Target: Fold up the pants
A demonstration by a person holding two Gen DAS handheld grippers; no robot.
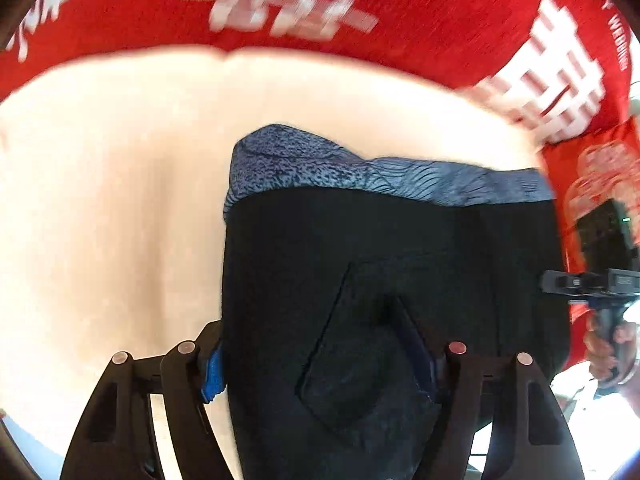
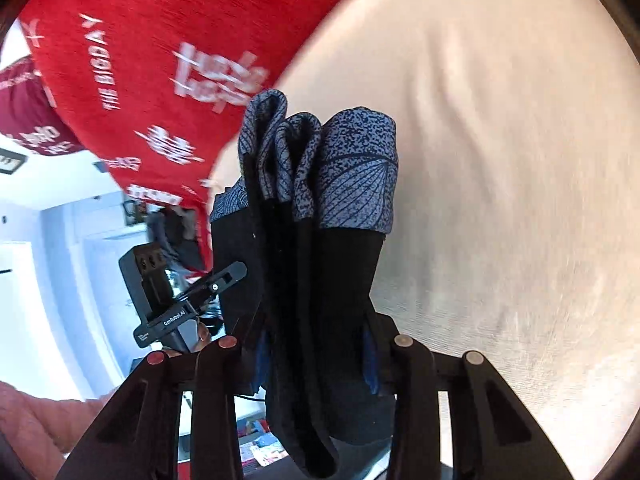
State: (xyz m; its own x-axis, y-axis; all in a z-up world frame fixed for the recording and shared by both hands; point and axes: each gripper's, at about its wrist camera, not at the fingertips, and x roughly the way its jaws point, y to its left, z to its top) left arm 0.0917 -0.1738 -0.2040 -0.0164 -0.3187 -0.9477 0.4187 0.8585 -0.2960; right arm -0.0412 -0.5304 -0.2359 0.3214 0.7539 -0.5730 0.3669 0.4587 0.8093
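Since the cloth hides most of both pads, grip is read from how the fabric sits.

Left side: the cream sheet (image 1: 100, 200) lies bare, with a red blanket (image 1: 400, 0) printed in white characters beyond it. The left tool (image 1: 316, 356) points steeply down with the pants (image 1: 360, 232) spread flat across its jaws. The cloth's edge runs just beside the blue left pad and the rest drapes past the right finger. Cannot tell whether the pads press or merely frame the cloth. The patch pocket (image 1: 360, 380) faces the camera, and the blue speckled waistband (image 1: 360, 176) is at the far end, over the sheet.

Right side: the right tool (image 2: 316, 356), carried in a hand (image 1: 612, 344), is clenched on a gathered bunch of the pants. Three or four pleats stand between its fingers, band end away from the camera.

Handling, as judged: light, limp knit with no stiffness of its own. It sags and pleats wherever unsupported. It is not fragile or slippery, and the layers cling together. The band is the firmest part and looks the best place to pinch, at its two corners and drawn taut, since a mid-panel hold only bunches the cloth.
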